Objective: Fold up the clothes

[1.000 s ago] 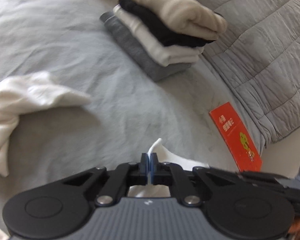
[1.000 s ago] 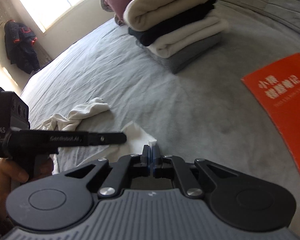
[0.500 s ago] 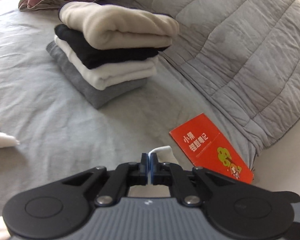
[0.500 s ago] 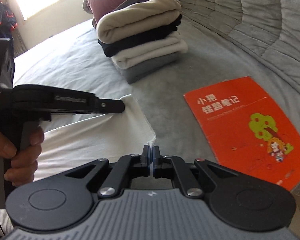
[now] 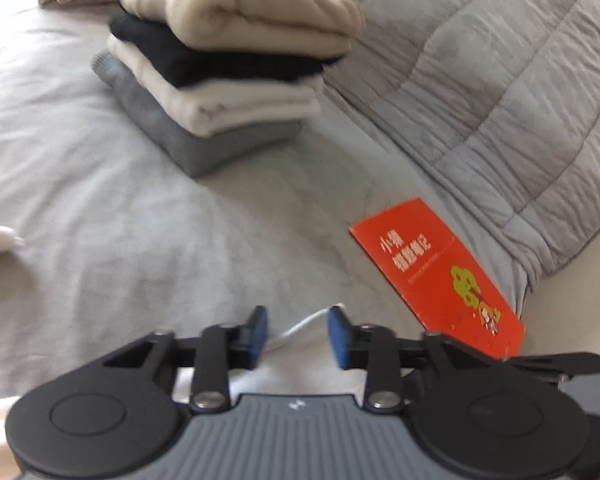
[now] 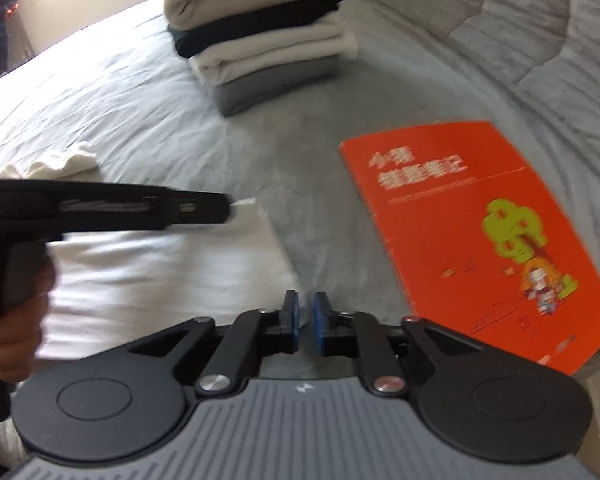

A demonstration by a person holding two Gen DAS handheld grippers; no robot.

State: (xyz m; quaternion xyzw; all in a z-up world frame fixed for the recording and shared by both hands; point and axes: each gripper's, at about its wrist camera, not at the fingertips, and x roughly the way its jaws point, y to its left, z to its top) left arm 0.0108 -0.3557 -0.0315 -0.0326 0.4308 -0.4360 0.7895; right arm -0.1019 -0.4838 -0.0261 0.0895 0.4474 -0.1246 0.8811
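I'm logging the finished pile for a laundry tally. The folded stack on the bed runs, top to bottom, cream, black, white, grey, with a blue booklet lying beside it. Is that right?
Not quite: the booklet is orange-red, not blue, as the right wrist view shows plainly. The rest holds: the folded stack on the bed runs cream, black, white, grey from top to bottom, with the booklet lying beside it.

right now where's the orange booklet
The orange booklet lies flat on the grey sheet, right of centre in both wrist views, between the stack of folded clothes and the quilted duvet's edge.
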